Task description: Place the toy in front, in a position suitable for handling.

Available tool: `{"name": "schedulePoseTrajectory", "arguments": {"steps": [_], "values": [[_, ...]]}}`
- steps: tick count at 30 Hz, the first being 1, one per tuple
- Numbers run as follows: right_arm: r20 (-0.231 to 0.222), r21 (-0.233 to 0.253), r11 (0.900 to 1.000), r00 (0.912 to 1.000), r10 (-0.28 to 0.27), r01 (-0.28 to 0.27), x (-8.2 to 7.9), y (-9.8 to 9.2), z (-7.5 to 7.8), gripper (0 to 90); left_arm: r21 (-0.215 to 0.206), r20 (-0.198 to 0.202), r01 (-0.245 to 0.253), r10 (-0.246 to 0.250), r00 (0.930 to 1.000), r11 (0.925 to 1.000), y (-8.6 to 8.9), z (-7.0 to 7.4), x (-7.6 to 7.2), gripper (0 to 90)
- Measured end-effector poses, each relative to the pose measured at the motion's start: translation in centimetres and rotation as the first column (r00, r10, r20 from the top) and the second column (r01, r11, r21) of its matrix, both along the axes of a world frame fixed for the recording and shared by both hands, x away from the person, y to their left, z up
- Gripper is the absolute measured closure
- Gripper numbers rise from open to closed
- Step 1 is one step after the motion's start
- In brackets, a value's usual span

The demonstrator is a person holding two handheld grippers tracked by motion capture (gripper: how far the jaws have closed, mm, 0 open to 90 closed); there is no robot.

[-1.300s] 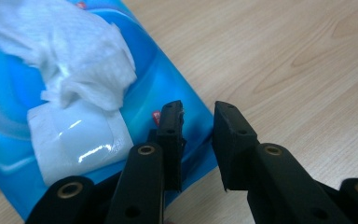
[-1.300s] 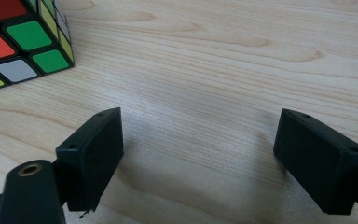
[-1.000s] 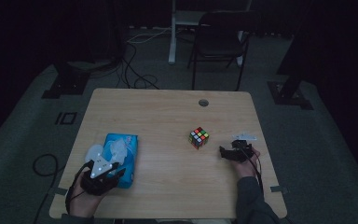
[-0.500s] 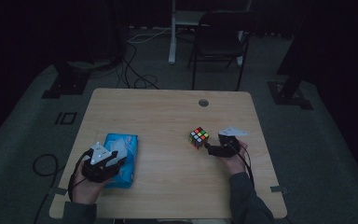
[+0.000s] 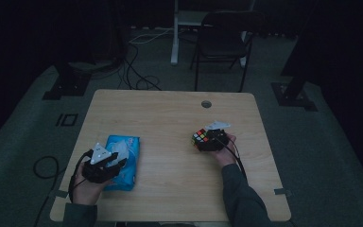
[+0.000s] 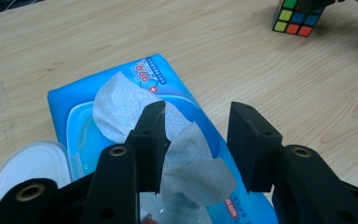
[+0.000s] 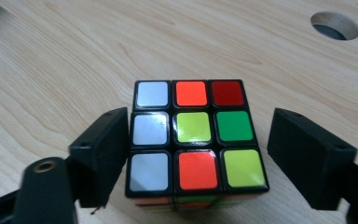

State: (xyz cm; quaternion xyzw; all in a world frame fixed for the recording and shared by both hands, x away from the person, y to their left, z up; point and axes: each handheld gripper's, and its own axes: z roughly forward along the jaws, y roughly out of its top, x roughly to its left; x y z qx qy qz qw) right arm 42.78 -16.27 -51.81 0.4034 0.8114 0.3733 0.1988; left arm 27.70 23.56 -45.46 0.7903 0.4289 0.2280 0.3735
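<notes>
A scrambled colour cube point(image 5: 199, 138) point(image 7: 195, 140) sits right of the table's middle. My right gripper point(image 5: 207, 141) point(image 7: 193, 158) is open, its jaws on either side of the cube with a gap at each face. A blue pack of wet wipes point(image 5: 121, 162) point(image 6: 121, 88) lies at the front left, its white lid point(image 6: 28, 163) flipped open and a white wipe point(image 6: 177, 149) sticking up from the slot. My left gripper point(image 5: 105, 163) point(image 6: 198, 144) hovers open over the pack, one jaw touching the wipe. The cube point(image 6: 297, 17) also appears far off in the left gripper view.
The wooden table point(image 5: 170, 113) has a round cable hole point(image 5: 206, 103) point(image 7: 334, 25) near its far edge. A dark chair point(image 5: 227, 42) and cables point(image 5: 137, 71) are on the floor beyond the table. A black cable point(image 5: 42, 165) loops off the front left.
My right gripper has moved left from the table's right edge up to the cube and now brackets it. My left gripper has shifted slightly over the wipes pack.
</notes>
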Motion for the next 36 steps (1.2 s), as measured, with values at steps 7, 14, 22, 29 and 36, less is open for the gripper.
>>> {"name": "schedulePoseTrajectory", "arguments": {"steps": [7, 14, 22, 29, 36], "values": [[-0.029, -0.02, 0.999, 0.9989, 0.038, -0.039, 0.2, 0.4, -0.6, 33.6, 0.0, -0.007, -0.007, 0.007, 1.0, 1.0, 0.2, -0.1, 0.3, 58.0], [-0.009, -0.036, 0.992, 0.9929, 0.118, -0.119, -1.9, 2.1, -0.2, 33.6, 0.025, 0.001, -0.016, 0.016, 0.9999, 0.9996, 0.1, 0.0, 0.5, 57.6], [-0.021, -0.043, 0.983, 0.9839, 0.177, -0.178, -4.5, 4.0, -0.6, 33.7, 0.061, -0.003, -0.02, 0.02, 0.9998, 0.9979, -0.6, -0.5, 0.8, 55.7], [-0.021, -0.045, 0.979, 0.9796, 0.2, -0.2, -5.5, 4.7, -0.6, 33.7, 0.07, -0.021, -0.017, 0.018, 0.9996, 0.9974, -1.1, -0.9, 1.4, 54.1], [-0.023, -0.037, 0.976, 0.9769, 0.212, -0.213, -6.1, 4.9, -0.6, 33.7, 0.067, -0.037, -0.013, 0.016, 0.9992, 0.9976, -1.6, -1.2, 1.9, 53.3]]}}
